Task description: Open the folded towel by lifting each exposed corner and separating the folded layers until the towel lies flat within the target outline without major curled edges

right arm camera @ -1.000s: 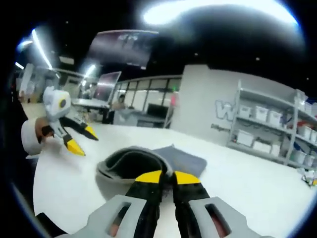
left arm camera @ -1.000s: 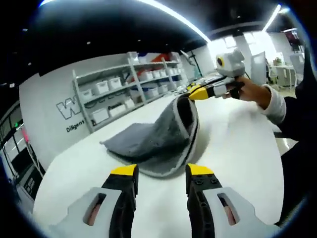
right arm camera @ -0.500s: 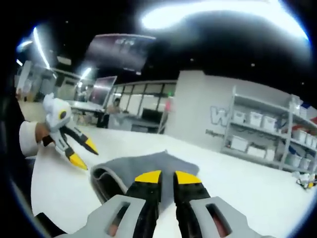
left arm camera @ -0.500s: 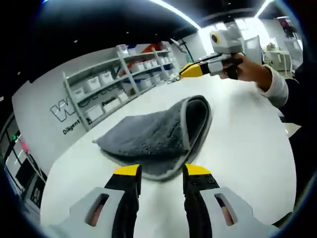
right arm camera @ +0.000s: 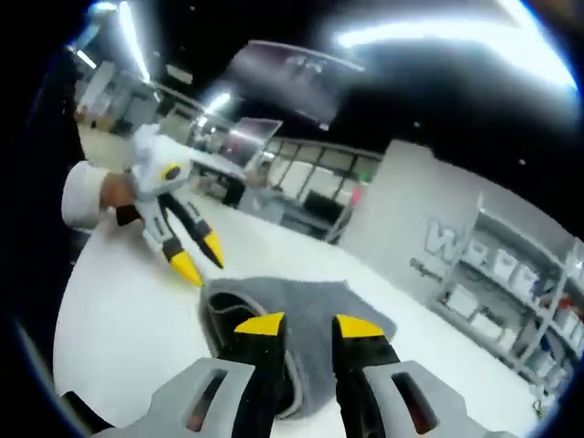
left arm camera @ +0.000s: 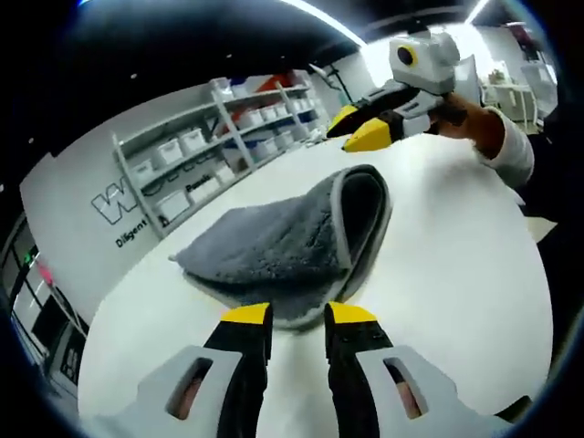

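Note:
A grey towel (left arm camera: 274,245) lies folded on the white table (left arm camera: 456,274), its top layer curling over in a thick rolled fold on the side nearest the right gripper. My left gripper (left arm camera: 299,318) hovers just short of the towel's near edge, open, with nothing between its yellow tips. The right gripper (left arm camera: 359,130) hangs in the air beyond the fold, held by a hand, jaws apart. In the right gripper view, my right gripper (right arm camera: 310,327) is open above the towel (right arm camera: 315,297), and the left gripper (right arm camera: 199,258) points down at the table beside the fold.
Metal shelving (left arm camera: 228,128) with white bins stands along a wall with lettering behind the table. A person's white cuff (right arm camera: 87,196) and dark sleeve are at the side. The table's curved edge (left arm camera: 87,338) runs close to my left gripper.
The right gripper has let go of the towel's raised fold, which dropped back onto the pile, and its jaws have opened. The left jaws have narrowed a little.

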`<state>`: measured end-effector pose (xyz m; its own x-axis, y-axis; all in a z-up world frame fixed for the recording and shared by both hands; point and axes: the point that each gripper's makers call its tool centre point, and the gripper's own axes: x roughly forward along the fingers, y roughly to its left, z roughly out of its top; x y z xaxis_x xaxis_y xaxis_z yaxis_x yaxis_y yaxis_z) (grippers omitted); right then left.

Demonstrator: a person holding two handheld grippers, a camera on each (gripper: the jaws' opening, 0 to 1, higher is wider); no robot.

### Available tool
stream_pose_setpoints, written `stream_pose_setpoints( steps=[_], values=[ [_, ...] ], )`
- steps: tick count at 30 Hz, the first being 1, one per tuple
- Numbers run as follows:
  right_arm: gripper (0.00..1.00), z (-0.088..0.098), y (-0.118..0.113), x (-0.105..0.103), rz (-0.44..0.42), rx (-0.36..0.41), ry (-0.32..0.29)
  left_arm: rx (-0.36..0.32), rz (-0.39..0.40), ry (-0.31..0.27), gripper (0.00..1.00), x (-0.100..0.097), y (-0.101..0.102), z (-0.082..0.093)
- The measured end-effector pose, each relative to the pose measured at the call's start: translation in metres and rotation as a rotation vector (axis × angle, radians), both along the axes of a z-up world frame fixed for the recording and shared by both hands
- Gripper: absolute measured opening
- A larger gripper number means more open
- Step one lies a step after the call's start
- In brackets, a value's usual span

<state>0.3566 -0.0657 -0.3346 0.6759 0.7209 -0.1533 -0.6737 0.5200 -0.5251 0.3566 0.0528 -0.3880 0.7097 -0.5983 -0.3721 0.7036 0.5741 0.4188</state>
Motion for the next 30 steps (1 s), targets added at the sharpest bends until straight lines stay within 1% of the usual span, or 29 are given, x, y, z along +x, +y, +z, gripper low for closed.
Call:
stream_pose_setpoints(
  steps=[2,6,7,8,11,16,19,21,24,26,28,30],
  values=[
    [0.17,-0.006,0.007,0.0,0.007,-0.028,-0.006,0.0,-0.004,-0.002,0.22,-0.001,-0.002,0.0],
    [0.19,-0.016,0.021,-0.003,0.034,-0.086,-0.013,0.021,-0.011,0.005,0.2,-0.002,-0.004,-0.003],
    [0.2,-0.019,0.025,-0.004,0.043,-0.106,-0.013,0.027,-0.012,0.003,0.2,-0.001,-0.004,-0.004],
    [0.2,-0.024,0.028,-0.006,0.045,-0.127,-0.02,0.033,-0.009,-0.01,0.19,0.0,-0.004,-0.003],
    [0.2,-0.029,0.031,-0.003,0.029,-0.17,-0.045,0.042,-0.013,-0.019,0.19,0.002,-0.005,-0.005],
    [0.19,-0.029,0.032,0.0,0.016,-0.201,-0.077,0.061,-0.021,-0.02,0.19,0.002,-0.005,-0.008],
    [0.18,-0.031,0.031,0.006,-0.018,-0.24,-0.101,0.061,-0.022,-0.019,0.19,0.001,-0.006,-0.009],
    [0.18,-0.03,0.033,0.007,-0.023,-0.241,-0.11,0.064,-0.023,-0.021,0.19,0.002,-0.006,-0.01],
    [0.16,-0.029,0.037,0.009,-0.032,-0.218,-0.103,0.065,-0.022,-0.021,0.19,0.003,-0.006,-0.011],
    [0.13,-0.029,0.037,0.011,-0.046,-0.216,-0.103,0.066,-0.021,-0.022,0.19,0.003,-0.005,-0.011],
    [0.08,-0.028,0.036,0.012,-0.058,-0.21,-0.103,0.067,-0.025,-0.025,0.2,0.002,-0.007,-0.011],
    [0.08,-0.026,0.04,0.009,-0.042,-0.162,-0.075,0.07,-0.026,-0.032,0.21,0.002,-0.006,-0.01]
  ],
)
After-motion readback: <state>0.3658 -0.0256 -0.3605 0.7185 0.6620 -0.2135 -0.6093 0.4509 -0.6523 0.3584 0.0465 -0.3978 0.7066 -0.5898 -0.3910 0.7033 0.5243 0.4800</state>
